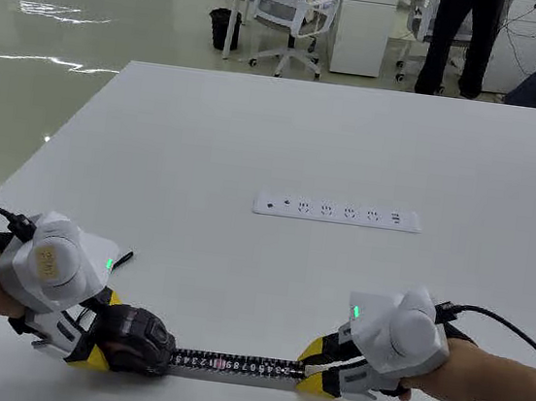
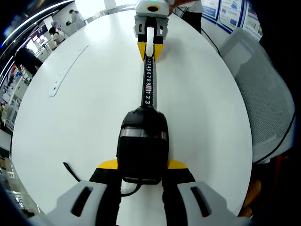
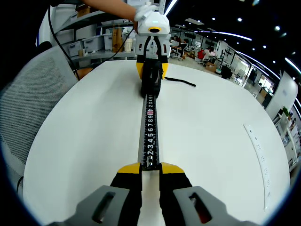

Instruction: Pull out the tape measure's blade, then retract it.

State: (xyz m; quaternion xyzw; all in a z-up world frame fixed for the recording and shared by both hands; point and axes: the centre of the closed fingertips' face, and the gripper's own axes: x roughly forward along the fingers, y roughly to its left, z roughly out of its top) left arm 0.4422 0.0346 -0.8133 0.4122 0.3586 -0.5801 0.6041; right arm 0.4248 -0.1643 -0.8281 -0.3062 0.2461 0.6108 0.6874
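On a white table, the left hand-held gripper clamps the black tape measure case to anchor it, while the right hand-held gripper pinches the blade by its tip, keeping a short numbered stretch taut between them.

**Materials and surface finishes at the workplace.**
The table has a smooth, matt white top with a faint sheen. The tape measure case looks like black plastic, with a textured, rubbery-looking grip and a glossier grey band across it; its blade is a thin, dark, semi-matt strip printed with pale numerals. The left gripper and right gripper have smooth, satin, pale grey plastic shells; their jaws are matt black with yellow tips. The power strip is smooth white plastic. The floor is polished and glossy, mirroring the light. The chair back is grey woven mesh.
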